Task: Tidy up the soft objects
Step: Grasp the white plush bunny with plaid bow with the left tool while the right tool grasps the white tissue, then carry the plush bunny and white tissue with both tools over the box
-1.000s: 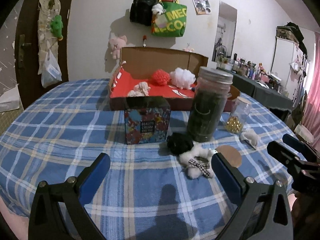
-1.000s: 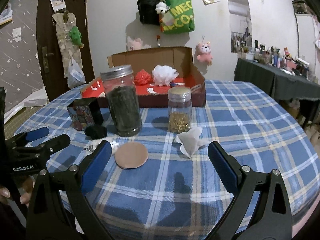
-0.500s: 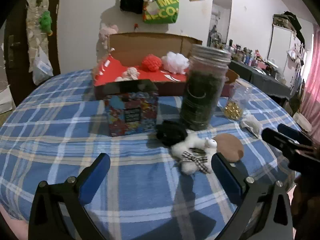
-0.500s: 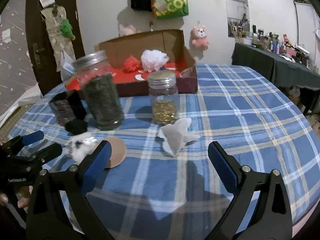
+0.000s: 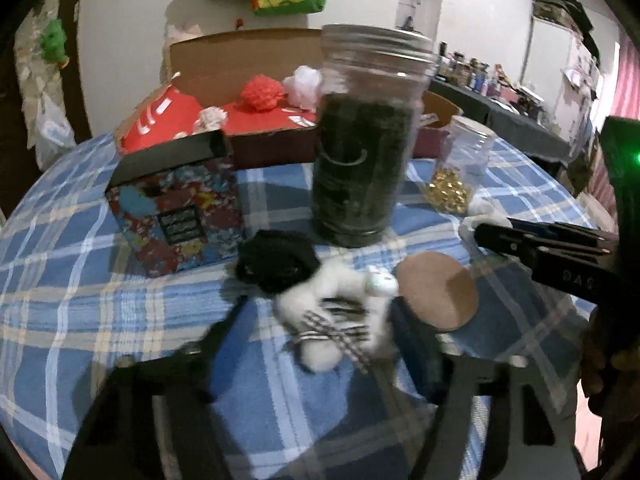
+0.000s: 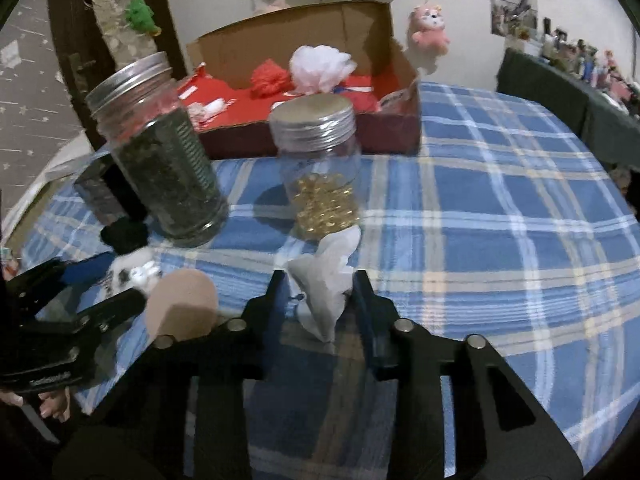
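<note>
A white plush toy with a checked bow [image 5: 336, 320] lies on the blue plaid table between the fingers of my left gripper [image 5: 320, 320], whose jaws are half closed around it and blurred. A black fuzzy ball [image 5: 276, 260] touches the plush. My right gripper [image 6: 320, 296] has its jaws narrowed on both sides of a white soft pouch [image 6: 326, 280]; contact is unclear. The plush also shows in the right wrist view [image 6: 132, 272]. The cardboard box [image 6: 360, 32] at the back holds a red pompom [image 6: 270, 78], a white puff [image 6: 320, 66] and a small plush [image 5: 210, 118].
A tall jar of dark leaves [image 5: 364, 140], a small jar of gold beads [image 6: 320, 168], a patterned box [image 5: 176, 208] and a brown round disc [image 5: 438, 290] stand close around the soft things. Plaid table [image 6: 500, 208] stretches to the right.
Both grippers moved forward and down to the table and their jaws narrowed, the left around the white plush, the right around the white pouch.
</note>
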The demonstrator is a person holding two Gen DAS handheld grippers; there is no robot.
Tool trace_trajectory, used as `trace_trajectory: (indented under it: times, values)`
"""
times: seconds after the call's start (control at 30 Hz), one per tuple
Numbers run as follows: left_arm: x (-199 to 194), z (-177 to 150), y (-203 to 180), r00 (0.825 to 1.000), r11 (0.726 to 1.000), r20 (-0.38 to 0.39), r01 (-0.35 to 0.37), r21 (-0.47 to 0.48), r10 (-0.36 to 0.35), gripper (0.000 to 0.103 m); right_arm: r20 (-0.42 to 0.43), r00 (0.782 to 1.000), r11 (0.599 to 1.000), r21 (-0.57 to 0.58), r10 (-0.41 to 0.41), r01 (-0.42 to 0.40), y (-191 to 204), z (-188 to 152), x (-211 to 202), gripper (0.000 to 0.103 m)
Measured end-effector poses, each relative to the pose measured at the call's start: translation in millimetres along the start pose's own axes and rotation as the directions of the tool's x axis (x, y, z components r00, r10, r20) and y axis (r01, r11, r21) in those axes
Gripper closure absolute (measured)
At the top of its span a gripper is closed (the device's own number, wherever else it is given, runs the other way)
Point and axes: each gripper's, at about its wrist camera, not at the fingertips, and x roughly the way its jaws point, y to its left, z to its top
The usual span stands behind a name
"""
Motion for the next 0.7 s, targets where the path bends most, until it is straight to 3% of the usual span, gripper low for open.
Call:
trace_trajectory:
  times: [0.13, 0.3, 0.7]
  values:
    - [-4, 0, 0, 1.000, 1.000, 0.004, 0.015, 0.005, -0.015, 0.048, 0.033, 0.999, 0.999, -0.009, 0.043, -0.042, 7, -4, -12, 0.085]
    - [-15, 0, 5, 0.999, 0.999, 0.018, 0.040, -0.008, -0.040, 0.048, 0.067, 0.994, 0.996, 0.002, 0.089, -0.090, 20, -9, -29, 0.085]
    - [-35, 2, 7, 0.996, 0.997, 0.056, 0.067, 0.026, -0.069, 0.048, 0.100, 0.988, 0.993, -0.028, 0.118, -0.116, 56, -19, -43, 0.085]
